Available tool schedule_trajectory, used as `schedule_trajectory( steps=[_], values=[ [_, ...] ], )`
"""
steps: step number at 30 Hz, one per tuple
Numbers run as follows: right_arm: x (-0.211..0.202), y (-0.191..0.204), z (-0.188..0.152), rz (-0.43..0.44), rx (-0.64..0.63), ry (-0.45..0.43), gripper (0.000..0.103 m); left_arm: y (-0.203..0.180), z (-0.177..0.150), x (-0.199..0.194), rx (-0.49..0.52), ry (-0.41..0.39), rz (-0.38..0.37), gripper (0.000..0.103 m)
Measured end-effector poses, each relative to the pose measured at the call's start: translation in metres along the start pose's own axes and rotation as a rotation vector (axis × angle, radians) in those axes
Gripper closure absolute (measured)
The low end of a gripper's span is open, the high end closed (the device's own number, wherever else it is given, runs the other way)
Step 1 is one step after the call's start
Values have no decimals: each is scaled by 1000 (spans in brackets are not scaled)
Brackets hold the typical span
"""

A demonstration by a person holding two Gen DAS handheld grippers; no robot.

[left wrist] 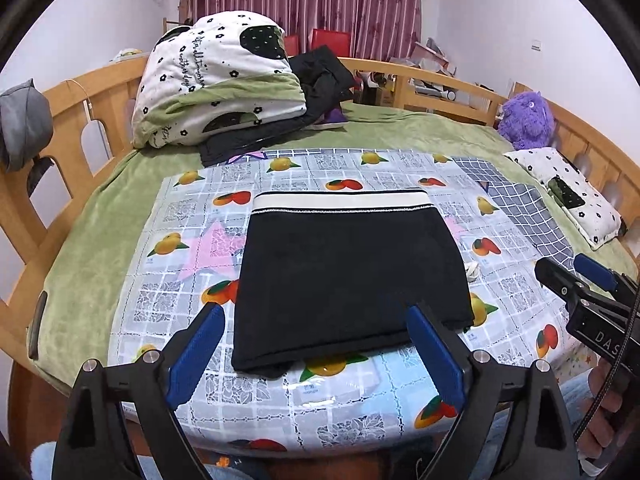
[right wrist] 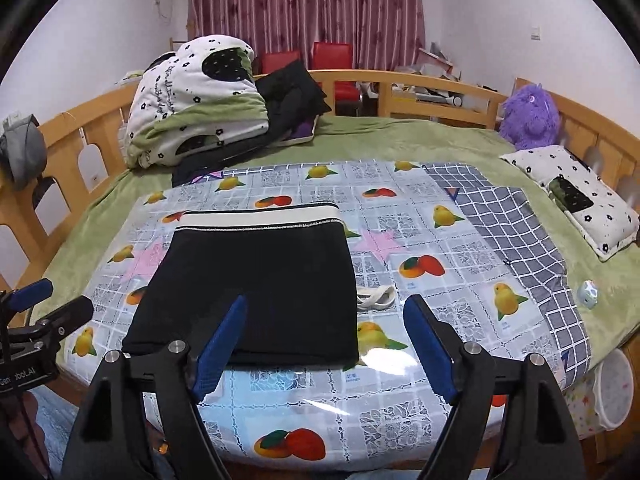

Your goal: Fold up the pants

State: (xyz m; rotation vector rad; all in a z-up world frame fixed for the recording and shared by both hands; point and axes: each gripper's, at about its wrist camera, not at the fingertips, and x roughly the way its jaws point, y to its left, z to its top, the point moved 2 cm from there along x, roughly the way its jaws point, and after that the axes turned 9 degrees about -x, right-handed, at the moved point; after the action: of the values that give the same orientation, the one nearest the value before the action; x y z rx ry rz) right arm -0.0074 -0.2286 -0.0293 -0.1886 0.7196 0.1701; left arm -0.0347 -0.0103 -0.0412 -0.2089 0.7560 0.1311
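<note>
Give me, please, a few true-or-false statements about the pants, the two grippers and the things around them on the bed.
1. The black pants lie folded on the fruit-print sheet. True.
2. The left gripper clamps the pants. False: it is open, holding nothing.
3. The right gripper is open. True.
4. The purple plush toy sits on the pants. False: it sits by the far rail, well apart.
</note>
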Motion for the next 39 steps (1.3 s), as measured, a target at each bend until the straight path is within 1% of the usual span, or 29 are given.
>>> schedule_trajectory(
  steps=[3,9,16,22,28,35,39],
  values=[
    [-2,0,-1,6,6,0,23,0,-2,-2,7,-10,21,10],
    [-1,2,-1,8,12,4,23,7,-4,0,-19,3,36,10],
    [3,12,-1,-7,-9,15,23,12,-8,1,-15,14,47,10],
    [6,19,-1,-18,-31,26,23,14,-9,1,-19,21,54,10],
    [5,25,-2,-10,-43,26,23,15,-12,2,-19,32,54,10],
    [5,29,-4,5,-57,32,23,17,-13,3,-20,38,57,10],
    [5,31,-5,26,-63,39,23,20,-14,4,-22,43,46,10]
  ],
)
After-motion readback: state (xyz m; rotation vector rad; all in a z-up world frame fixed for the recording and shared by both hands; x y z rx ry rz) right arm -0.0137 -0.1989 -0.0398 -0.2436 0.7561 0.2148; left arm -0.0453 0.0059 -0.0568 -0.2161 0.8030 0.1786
